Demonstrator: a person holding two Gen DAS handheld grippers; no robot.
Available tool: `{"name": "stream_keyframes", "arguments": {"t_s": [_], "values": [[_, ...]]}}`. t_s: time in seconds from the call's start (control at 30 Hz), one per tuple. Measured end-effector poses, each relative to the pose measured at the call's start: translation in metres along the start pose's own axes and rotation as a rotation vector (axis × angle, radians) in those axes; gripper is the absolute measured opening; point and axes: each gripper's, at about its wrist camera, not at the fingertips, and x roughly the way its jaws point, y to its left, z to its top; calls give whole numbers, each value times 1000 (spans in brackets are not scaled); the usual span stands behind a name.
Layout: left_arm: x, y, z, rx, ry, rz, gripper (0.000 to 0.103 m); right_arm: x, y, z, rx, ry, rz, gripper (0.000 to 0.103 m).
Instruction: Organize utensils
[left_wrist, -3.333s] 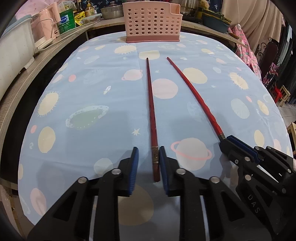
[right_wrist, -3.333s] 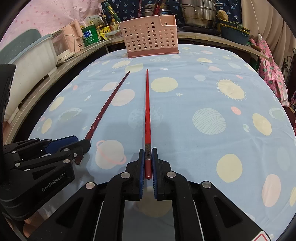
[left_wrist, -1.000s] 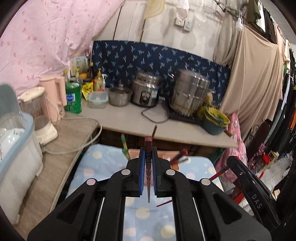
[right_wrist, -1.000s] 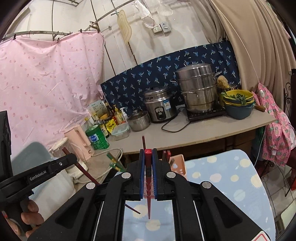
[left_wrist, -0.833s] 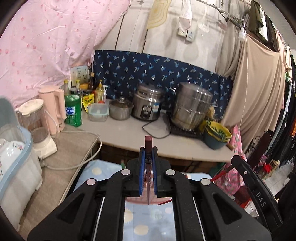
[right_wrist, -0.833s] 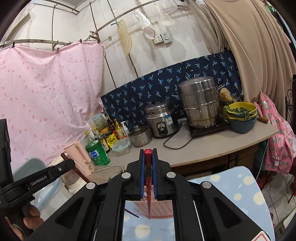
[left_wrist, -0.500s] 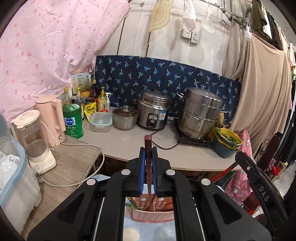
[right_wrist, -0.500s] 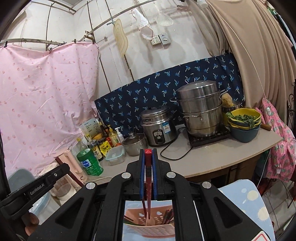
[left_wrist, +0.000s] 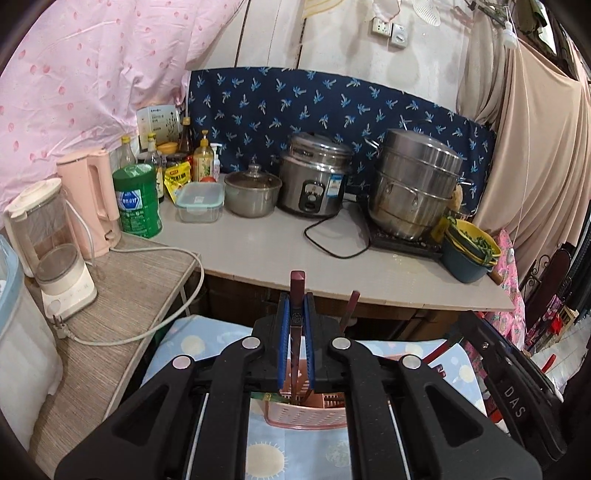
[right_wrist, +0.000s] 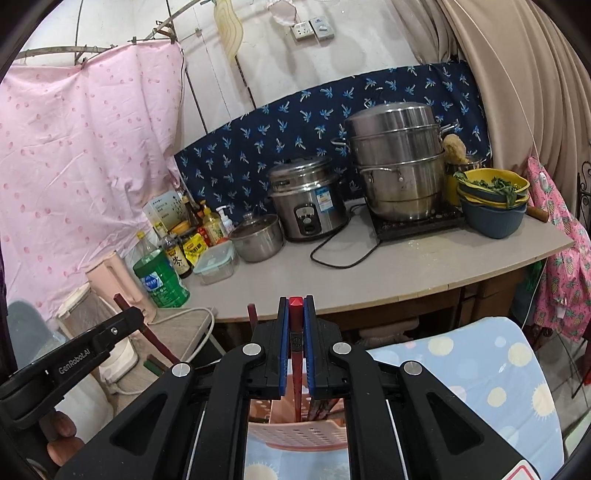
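My left gripper (left_wrist: 295, 343) is shut on a dark red chopstick (left_wrist: 297, 291). It holds it upright, tip down inside the pink perforated utensil basket (left_wrist: 306, 415). My right gripper (right_wrist: 296, 347) is shut on a brighter red chopstick (right_wrist: 295, 302), also upright, its tip down in the same basket (right_wrist: 295, 432). Other chopsticks stand in the basket, one dark red top (left_wrist: 352, 301) showing above the left gripper. The right gripper shows at the right of the left wrist view (left_wrist: 513, 402); the left one at the left of the right wrist view (right_wrist: 74, 362).
The basket stands at the far end of a table with a blue planet-print cloth (right_wrist: 480, 376). Behind is a counter (left_wrist: 280, 251) with a rice cooker (left_wrist: 314, 181), a steel steamer pot (left_wrist: 413, 181), bottles, a pink kettle (left_wrist: 92, 195) and a blender (left_wrist: 51, 243).
Both grippers have lifted their chopsticks off the table, turned them upright and carried them to the basket. Over the last second they lowered, so the tips now sit inside it.
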Motion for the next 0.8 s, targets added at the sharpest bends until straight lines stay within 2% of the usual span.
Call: {"name": "stream_keyframes", "arguments": {"t_s": [0.2,0.37,0.53,0.67,0.8], "values": [[-5,-3,-8,5,-2,2,9,-4,-4,-5,7,17,0,8],[-16,-5,-14,14,-2,9,19,-19,-5,-4,18,2,14,8],[-32,-8,-25,23,0,8,21,-36,0,-8,9,-1,32,9],[-46,-9,-36,39,0,26,29,-51,9,-22,-29,16,42,11],[-58,-9,-51,55,18,37,29,-68,14,-42,-65,44,46,12]]}}
